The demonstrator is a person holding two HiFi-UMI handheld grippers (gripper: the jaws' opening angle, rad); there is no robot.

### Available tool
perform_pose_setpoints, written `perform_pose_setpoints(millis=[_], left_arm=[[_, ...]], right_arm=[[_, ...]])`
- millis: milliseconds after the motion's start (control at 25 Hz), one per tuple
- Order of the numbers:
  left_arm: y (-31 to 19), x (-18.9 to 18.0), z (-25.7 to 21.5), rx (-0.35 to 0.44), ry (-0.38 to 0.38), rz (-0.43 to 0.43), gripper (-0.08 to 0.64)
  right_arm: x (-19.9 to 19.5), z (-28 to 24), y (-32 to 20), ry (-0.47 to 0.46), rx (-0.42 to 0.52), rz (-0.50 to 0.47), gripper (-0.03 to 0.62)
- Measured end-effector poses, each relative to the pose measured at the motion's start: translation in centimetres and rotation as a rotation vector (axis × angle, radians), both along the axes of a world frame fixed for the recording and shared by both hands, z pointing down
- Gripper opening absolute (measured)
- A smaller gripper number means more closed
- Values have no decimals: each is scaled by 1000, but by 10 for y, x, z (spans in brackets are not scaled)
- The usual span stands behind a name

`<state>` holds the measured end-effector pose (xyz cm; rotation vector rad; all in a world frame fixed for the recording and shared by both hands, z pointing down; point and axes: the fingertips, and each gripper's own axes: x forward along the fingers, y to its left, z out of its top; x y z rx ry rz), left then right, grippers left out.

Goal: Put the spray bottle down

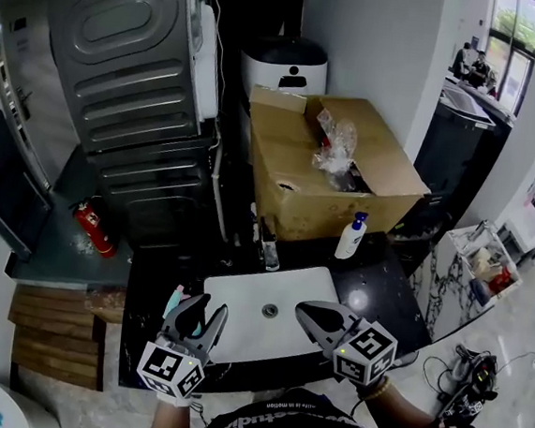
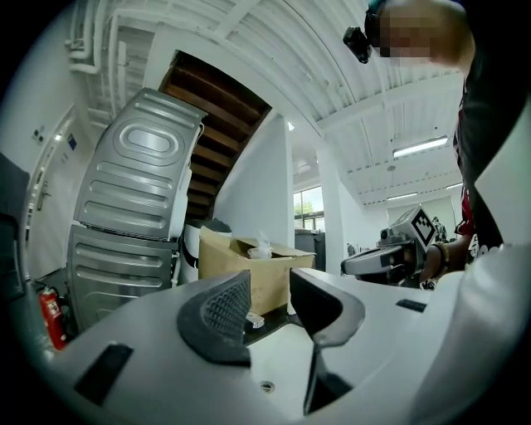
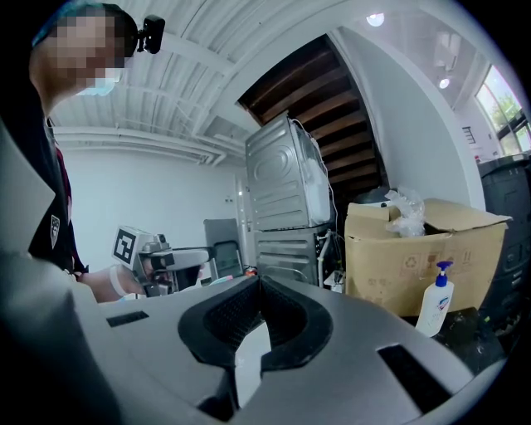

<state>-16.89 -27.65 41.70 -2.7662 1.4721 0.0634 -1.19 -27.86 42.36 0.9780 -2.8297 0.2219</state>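
left gripper (image 2: 270, 286): held at 7 o'clock in the head view, aimed across the sink toward the box; its jaws stand apart with nothing between them, and only counter and box show through the gap.
right gripper (image 3: 253, 286): held at 5 o'clock in the head view, tipped slightly down; its jaws meet at the tips and carry nothing.
spray bottle (image 1: 175, 299): only a teal top with a pink tip shows, at 10 o'clock of the left gripper and just beside it, outside the jaws; whether the two touch cannot be told.
sink (image 1: 289, 286): white basin set into the black countertop (image 1: 382, 295), at 12 o'clock of both grippers.
faucet (image 1: 269, 246): at the basin's rear rim, at 12 o'clock of the drain.
pump bottle (image 1: 351, 236): white with a blue pump, upright on the countertop at 2 o'clock of the basin, just in front of the box.
cardboard box (image 1: 315, 208): flaps open, crumpled clear plastic in its top, at 12 o'clock behind the sink.
metal appliance (image 1: 131, 64): ribbed grey panels, at 11 o'clock of the sink.
fire extinguisher (image 1: 94, 225): red, tilted, at 9 o'clock of the faucet and well apart from it.
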Motion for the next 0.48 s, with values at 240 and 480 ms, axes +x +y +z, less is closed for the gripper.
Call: perform_pose_setpoints(millis=[240, 480], left_arm=[[2, 0, -6, 3, -1, 14, 101], [4, 6, -12, 12, 6, 23, 66]], right_arm=[[-4, -8, -2, -30, 3, -7, 40], [-3, -12, -2, -38, 1, -15, 38]])
